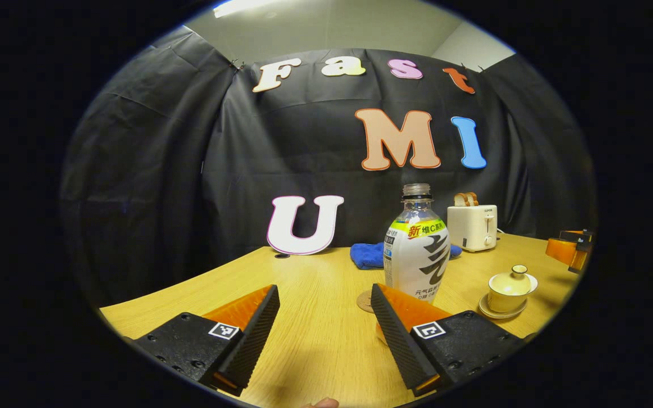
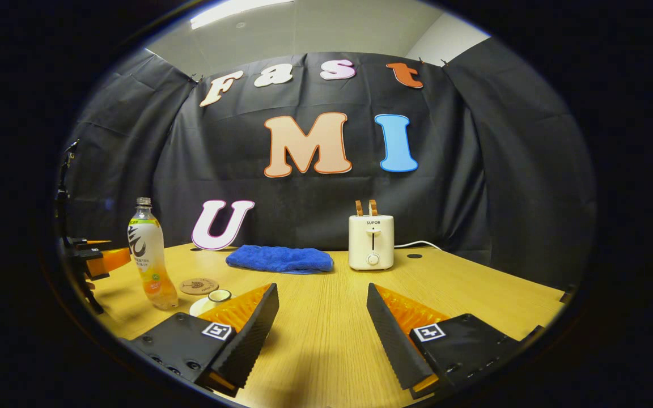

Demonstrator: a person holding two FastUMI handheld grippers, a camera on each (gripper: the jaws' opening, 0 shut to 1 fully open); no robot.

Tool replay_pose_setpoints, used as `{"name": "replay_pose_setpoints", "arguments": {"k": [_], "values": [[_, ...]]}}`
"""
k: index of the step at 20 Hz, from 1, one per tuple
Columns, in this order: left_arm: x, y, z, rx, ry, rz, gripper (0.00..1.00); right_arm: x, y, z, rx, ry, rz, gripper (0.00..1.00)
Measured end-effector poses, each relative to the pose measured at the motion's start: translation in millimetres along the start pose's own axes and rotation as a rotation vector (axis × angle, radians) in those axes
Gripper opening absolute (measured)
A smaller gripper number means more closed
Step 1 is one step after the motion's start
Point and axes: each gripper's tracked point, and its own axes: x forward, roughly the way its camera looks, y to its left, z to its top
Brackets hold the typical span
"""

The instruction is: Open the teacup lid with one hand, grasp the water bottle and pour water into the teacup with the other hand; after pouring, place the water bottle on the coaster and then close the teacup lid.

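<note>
Black cloth hangs behind a pale wooden table (image 1: 315, 334) under a strip of ceiling light. Seen in the left gripper view, the left gripper (image 1: 324, 323) hovers low over the tabletop with its two fingers spread wide and nothing between them. Just beyond its right-hand finger stands the clear plastic water bottle with a white and green label (image 1: 417, 249), upright and uncapped, with the round brown cork coaster (image 1: 365, 301) lying flat on the table right beside its base. Farther to the right sits the cream ceramic teacup (image 1: 509, 290) on its saucer, its lid with a small round knob on top. Behind the bottle lies a crumpled blue cloth (image 1: 367, 254), and beyond that a cream two-slot toaster with bread slices standing in it (image 1: 472, 226). At the far right edge, part of the other gripper is just visible. In the right gripper view, the right gripper (image 2: 322, 320) also floats above the table, its fingers parted and empty. The teacup (image 2: 217, 297) peeks out just past its left-hand finger, with the coaster (image 2: 198, 285) behind it and the bottle (image 2: 148, 255) standing to the left of both. The blue cloth (image 2: 279, 259) and the toaster (image 2: 370, 241) rest side by side near the back of the table.
</note>
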Motion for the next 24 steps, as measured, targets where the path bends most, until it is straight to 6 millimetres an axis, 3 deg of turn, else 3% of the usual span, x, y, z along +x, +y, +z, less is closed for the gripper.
{"name": "replay_pose_setpoints", "arguments": {"k": [3,5,6,8,10,11,15,19,21,22,24], "values": [[0,0,-1,-0.005,-0.002,-0.002,0.94,1,-2,0,0.0,0.0,-0.01,0.95],[0,-1,-1,-0.005,-0.003,-0.006,0.94,1,1,0,0.0,0.0,0.001,0.99],[1,-1,0,-0.005,-0.003,-0.007,0.95,1,7,-2,0.001,0.007,0.023,0.94],[1,0,-1,-0.007,-0.003,-0.008,0.95,2,11,-2,0.002,0.007,0.05,1.0],[1,-1,-1,-0.008,-0.003,-0.009,0.95,2,10,-2,0.002,0.009,0.055,1.0],[1,-1,-1,-0.009,-0.004,-0.011,0.95,1,10,-1,0.002,0.007,0.055,0.95],[1,-2,-1,-0.009,-0.005,-0.018,0.95,2,12,0,0.002,0.006,0.057,0.99],[1,-2,0,-0.01,-0.005,-0.016,0.95,1,33,-2,0.025,0.013,0.13,1.0],[1,-2,-1,-0.012,-0.003,-0.017,0.95,0,49,-1,0.053,0.023,0.17,0.95],[1,-2,-1,-0.012,-0.002,-0.017,0.95,1,56,-2,0.057,0.029,0.185,0.99],[1,-2,-1,-0.012,-0.003,-0.017,0.95,5,65,-4,0.035,0.04,0.2,0.98]]}}
